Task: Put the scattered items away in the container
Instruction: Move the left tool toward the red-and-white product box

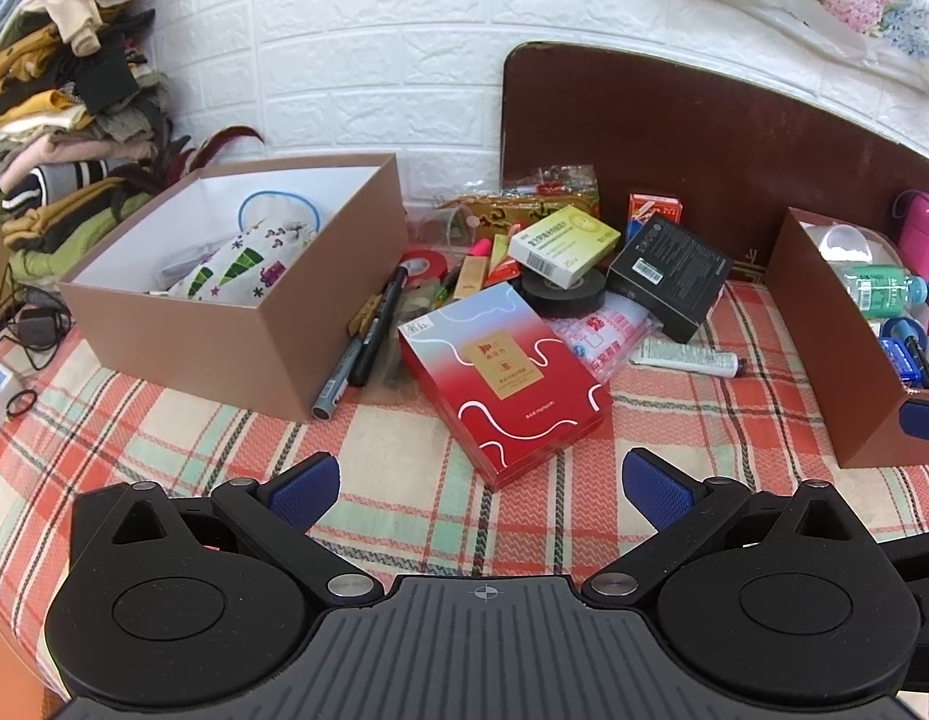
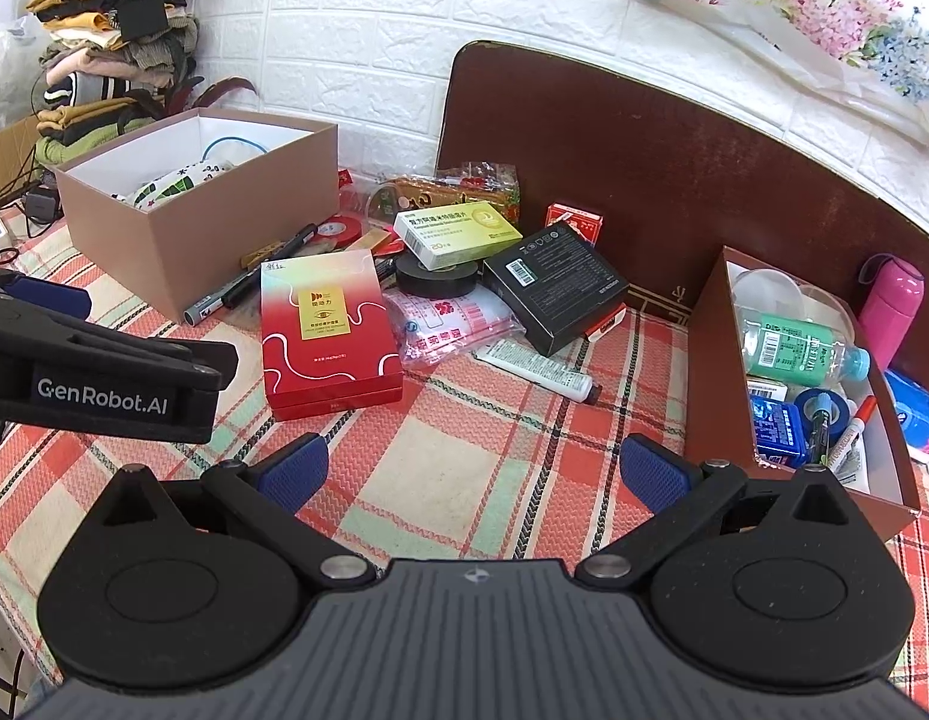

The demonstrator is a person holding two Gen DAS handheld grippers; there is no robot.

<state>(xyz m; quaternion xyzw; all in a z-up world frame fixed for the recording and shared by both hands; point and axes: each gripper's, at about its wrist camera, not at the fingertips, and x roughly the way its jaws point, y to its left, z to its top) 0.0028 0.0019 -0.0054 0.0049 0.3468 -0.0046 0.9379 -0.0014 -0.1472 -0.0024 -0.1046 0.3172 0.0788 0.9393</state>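
A heap of loose items lies on the plaid cloth: a red box (image 1: 503,384) (image 2: 329,333) in front, a black tape roll (image 1: 563,294) (image 2: 437,276), a yellow-green medicine box (image 1: 563,243) (image 2: 458,233), a black box (image 1: 668,276) (image 2: 554,291), a white tube (image 1: 686,357) (image 2: 536,369) and pens (image 1: 368,336). A brown box (image 1: 182,324) (image 2: 194,240) stands left and another brown box (image 1: 824,348) (image 2: 710,372) right, both holding things. My left gripper (image 1: 479,489) is open just short of the red box, nothing between its fingers. My right gripper (image 2: 473,471) hangs open over bare cloth.
A dark wooden board (image 1: 704,138) leans on the white brick wall behind the heap. Folded clothes (image 1: 62,90) pile up at far left. A pink flask (image 2: 890,312) stands behind the right box. The left gripper's body (image 2: 104,372) crosses the right wrist view's left side.
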